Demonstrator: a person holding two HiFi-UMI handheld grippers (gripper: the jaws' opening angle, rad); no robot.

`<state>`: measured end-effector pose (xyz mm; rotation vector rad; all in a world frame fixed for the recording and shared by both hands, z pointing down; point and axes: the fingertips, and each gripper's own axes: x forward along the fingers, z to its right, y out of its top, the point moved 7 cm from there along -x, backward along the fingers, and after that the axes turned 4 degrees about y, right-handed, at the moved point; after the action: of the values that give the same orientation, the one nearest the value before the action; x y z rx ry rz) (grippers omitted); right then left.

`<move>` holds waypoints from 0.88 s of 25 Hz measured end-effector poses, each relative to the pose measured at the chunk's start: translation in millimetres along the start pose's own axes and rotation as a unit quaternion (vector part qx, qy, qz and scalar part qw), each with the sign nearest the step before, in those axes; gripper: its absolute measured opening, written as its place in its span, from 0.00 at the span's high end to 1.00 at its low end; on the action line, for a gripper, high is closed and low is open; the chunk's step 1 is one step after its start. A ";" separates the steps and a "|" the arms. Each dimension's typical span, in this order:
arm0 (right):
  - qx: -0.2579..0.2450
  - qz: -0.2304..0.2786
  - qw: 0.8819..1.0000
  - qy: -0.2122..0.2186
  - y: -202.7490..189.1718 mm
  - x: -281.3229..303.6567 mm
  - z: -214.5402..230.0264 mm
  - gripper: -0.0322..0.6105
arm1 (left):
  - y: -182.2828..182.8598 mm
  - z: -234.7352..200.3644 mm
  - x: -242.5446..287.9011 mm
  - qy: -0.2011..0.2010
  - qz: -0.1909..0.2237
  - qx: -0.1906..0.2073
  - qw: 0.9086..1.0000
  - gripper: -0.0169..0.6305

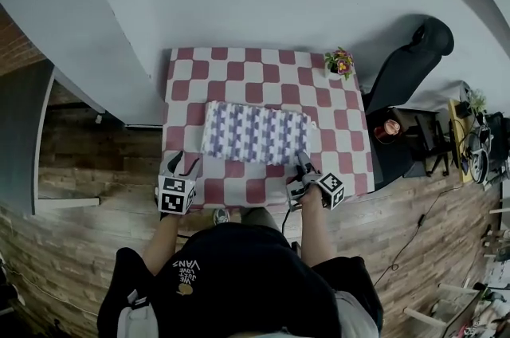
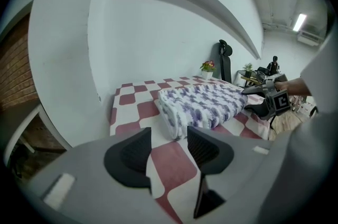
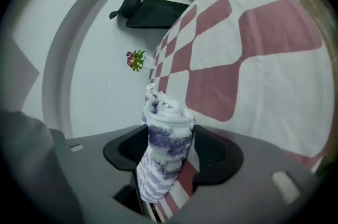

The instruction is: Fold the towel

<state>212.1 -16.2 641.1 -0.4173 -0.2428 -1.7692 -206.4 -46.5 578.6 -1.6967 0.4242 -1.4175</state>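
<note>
Two tools are working along the near edge of the tabletop (image 1: 239, 65), and we are reading the towel (image 1: 255, 133) as already folded into a thick, layered strip lying across the middle, its long side parallel to that edge. We are holding the right tool (image 3: 170, 148) spread wide around the strip's near-right corner. The plush stack is sitting between the pads, flanked rather than squeezed, as far as we can judge. The left tool (image 2: 168, 150) is hanging spread and empty by the near-left corner, close to the towel's left end but not touching it. We are expecting soft, light, springy cloth — layers slipping apart unless we are pinching them all together at a corner.
</note>
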 end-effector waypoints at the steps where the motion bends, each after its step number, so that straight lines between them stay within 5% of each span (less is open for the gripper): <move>1: 0.001 0.001 1.000 0.001 1.4 3.5 -0.6 0.53 | -0.3 -0.8 -1.2 0.001 0.000 -0.002 1.000 0.65; 9: 0.002 0.013 1.000 -0.006 2.8 16.0 7.4 0.76 | 0.7 -4.1 1.7 0.003 0.000 -0.014 1.000 0.65; 15: -0.050 0.028 0.998 0.009 -1.0 13.0 -1.3 0.88 | 5.7 -5.9 3.5 0.001 0.001 -0.014 1.000 0.65; 18: -0.127 0.032 0.991 0.003 -3.3 9.9 -18.4 0.89 | 4.9 -6.1 2.2 0.002 0.002 -0.014 1.000 0.65; 22: -0.266 0.025 0.964 0.000 -16.2 11.2 -60.4 0.89 | 0.9 -8.0 -1.9 0.002 0.004 -0.017 1.000 0.65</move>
<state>185.2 -45.3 591.4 -0.7988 0.2533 -1.7706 -214.1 -48.8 576.5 -1.7173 0.4594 -1.4149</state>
